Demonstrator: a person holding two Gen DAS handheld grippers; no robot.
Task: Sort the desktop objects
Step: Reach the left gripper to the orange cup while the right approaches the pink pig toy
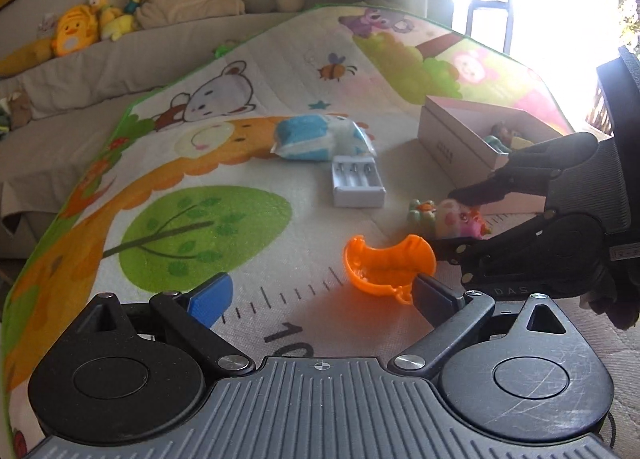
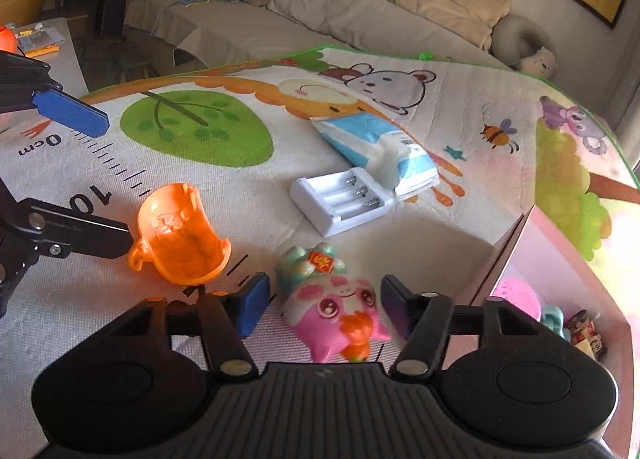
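Left claw (image 1: 322, 295): held low over the play mat (image 1: 240, 219), fingers spread wide apart, nothing between them; one blue pad (image 1: 210, 299) shows on its left finger, and the right fingertip sits just beside the orange shell.
Orange shell (image 1: 386, 267): hollow half-capsule of glossy translucent plastic, lying open side up on the mat's printed ruler marks, in front of the left claw's right finger.
Battery holder (image 1: 357, 182): white rectangular plastic tray with three slots and metal springs, flat on the mat, touching the tissue pack behind it.
Tissue pack (image 1: 320, 137): soft blue-and-white plastic wrap, crinkled, lying mid-mat.
Pig toy (image 2: 336, 303): pink and pale-green glossy figure with an orange snout piece, lying on the mat between the right claw's two fingers; contact with the pads cannot be told.
Right claw (image 2: 322, 307): low and level, fingers apart either side of the pig toy, blue pads (image 2: 250, 305) facing inward.
Pink box (image 1: 472, 131): open cardboard box with straight walls, at the mat's right, small toys inside.
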